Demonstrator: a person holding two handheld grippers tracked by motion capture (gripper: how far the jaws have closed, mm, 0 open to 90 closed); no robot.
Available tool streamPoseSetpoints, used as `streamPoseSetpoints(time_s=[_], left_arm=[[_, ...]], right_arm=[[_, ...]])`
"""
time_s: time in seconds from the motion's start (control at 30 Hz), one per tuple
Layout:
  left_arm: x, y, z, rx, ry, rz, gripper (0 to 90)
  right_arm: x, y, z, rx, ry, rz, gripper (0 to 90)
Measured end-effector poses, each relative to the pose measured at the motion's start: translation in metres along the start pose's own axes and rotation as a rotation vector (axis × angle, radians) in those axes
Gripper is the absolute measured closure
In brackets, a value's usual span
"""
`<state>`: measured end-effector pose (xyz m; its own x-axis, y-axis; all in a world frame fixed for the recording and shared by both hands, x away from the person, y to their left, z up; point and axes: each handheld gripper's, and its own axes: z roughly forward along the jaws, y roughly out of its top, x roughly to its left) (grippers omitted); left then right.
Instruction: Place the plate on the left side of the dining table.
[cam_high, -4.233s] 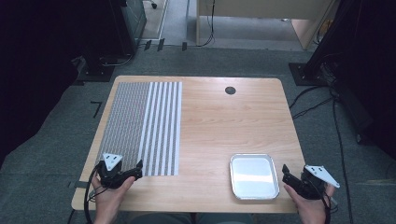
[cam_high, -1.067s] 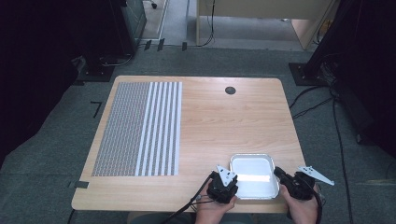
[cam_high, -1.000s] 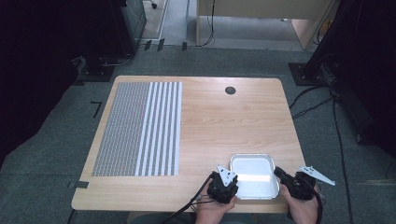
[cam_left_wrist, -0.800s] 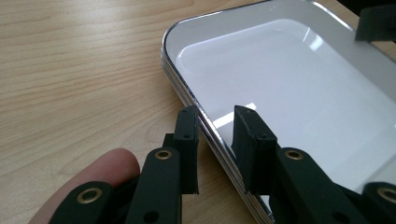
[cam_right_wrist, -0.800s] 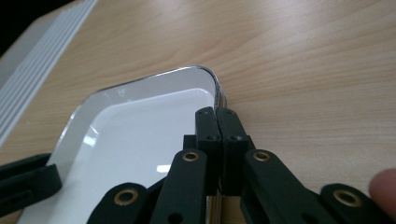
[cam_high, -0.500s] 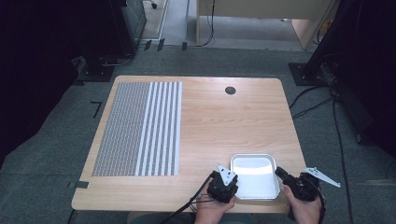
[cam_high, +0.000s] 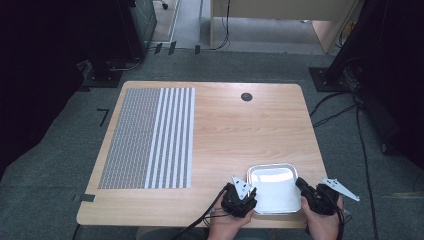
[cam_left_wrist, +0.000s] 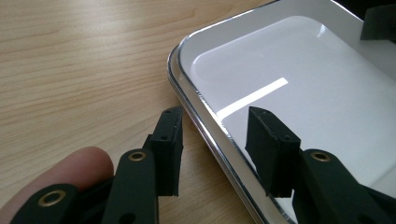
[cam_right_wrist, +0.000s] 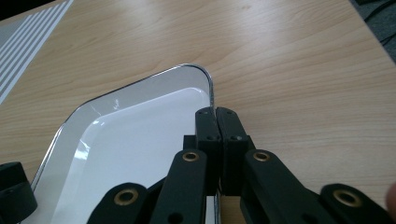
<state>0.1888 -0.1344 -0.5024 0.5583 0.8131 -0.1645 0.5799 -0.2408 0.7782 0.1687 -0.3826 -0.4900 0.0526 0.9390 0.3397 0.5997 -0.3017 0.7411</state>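
A shiny rectangular metal tray (cam_high: 272, 187) lies empty near the table's front edge, right of centre. My left gripper (cam_high: 251, 194) is at its left rim. In the left gripper view the left gripper (cam_left_wrist: 217, 135) straddles the rim of the tray (cam_left_wrist: 303, 93), one jaw outside and one over the inside. The jaws have just been opening and the pads stand off the rim. My right gripper (cam_high: 301, 184) is at the tray's right rim. In the right gripper view the right gripper (cam_right_wrist: 217, 114) has its jaws pressed together on the edge of the tray (cam_right_wrist: 140, 135).
A grey-and-white striped mat (cam_high: 150, 137) covers the table's left part. A black cable grommet (cam_high: 246, 96) sits near the far edge. Bare wood lies between mat and tray. Cables trail from both grippers off the front edge, and dark furniture stands around the table.
About four seconds ago the left gripper was at the mat's near left corner; it now sits at the tray's left rim. Over the last second both hands stayed nearly still.
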Motion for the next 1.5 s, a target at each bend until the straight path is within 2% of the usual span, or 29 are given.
streamPoseSetpoints(time_s=[0.1, 0.17, 0.27, 0.33, 0.4, 0.53, 0.63, 0.7, 0.73, 0.87, 0.93, 1.03, 1.1, 1.27, 1.5], left_arm=[[0.000, 0.001, -0.001, -0.006, 0.007, 0.003, 54.8], [-0.001, 0.001, -0.001, -0.010, 0.010, 0.002, 54.6], [-0.003, 0.001, -0.001, -0.018, 0.007, -0.003, 54.6], [-0.006, 0.001, -0.002, -0.025, 0.004, 0.004, 54.8], [-0.009, 0.002, -0.001, -0.025, 0.000, 0.012, 55.0], [-0.013, 0.002, 0.002, -0.013, -0.005, 0.017, 55.4], [-0.011, 0.003, 0.006, 0.017, -0.002, -0.018, 53.8], [-0.010, 0.003, 0.007, 0.014, -0.002, -0.025, 53.9], [-0.011, 0.003, 0.006, 0.004, 0.001, -0.024, 54.5], [-0.016, 0.003, -0.003, -0.074, 0.046, -0.001, 55.8], [-0.019, 0.004, -0.005, -0.094, 0.041, 0.003, 58.2], [-0.017, 0.006, 0.000, -0.045, 0.011, -0.020, 64.0], [-0.017, 0.006, 0.001, -0.032, 0.002, -0.023, 70.4], [-0.016, 0.008, -0.002, -0.051, 0.017, 0.001, 76.1], [-0.007, 0.014, -0.010, -0.066, 0.039, 0.014, 77.2]], right_arm=[[-0.007, 0.002, -0.004, -0.013, -0.002, 0.014, 89.6], [-0.011, 0.002, -0.005, -0.010, -0.009, 0.003, 89.0], [-0.012, 0.001, -0.004, 0.005, 0.004, -0.035, 80.4], [-0.009, -0.001, -0.001, 0.020, -0.013, -0.075, 80.8], [-0.007, -0.002, 0.001, 0.036, -0.039, -0.092, 85.2], [-0.006, 0.000, 0.003, 0.042, -0.046, -0.023, 89.4], [-0.006, -0.001, 0.003, 0.035, -0.049, -0.002, 89.7], [-0.007, -0.002, 0.003, 0.035, -0.041, 0.035, 89.8], [-0.008, -0.003, 0.003, 0.037, -0.029, 0.067, 89.9], [-0.013, -0.002, 0.002, 0.027, -0.010, 0.109, 89.9], [-0.015, -0.002, 0.001, 0.026, 0.001, 0.130, 89.9], [-0.014, -0.002, -0.001, 0.013, 0.007, 0.126, 89.8], [-0.011, -0.002, -0.002, 0.014, 0.003, 0.116, 89.9], [-0.007, -0.002, -0.001, 0.027, 0.009, 0.127, 89.8], [0.004, 0.001, 0.000, 0.032, 0.008, 0.143, 89.9]])
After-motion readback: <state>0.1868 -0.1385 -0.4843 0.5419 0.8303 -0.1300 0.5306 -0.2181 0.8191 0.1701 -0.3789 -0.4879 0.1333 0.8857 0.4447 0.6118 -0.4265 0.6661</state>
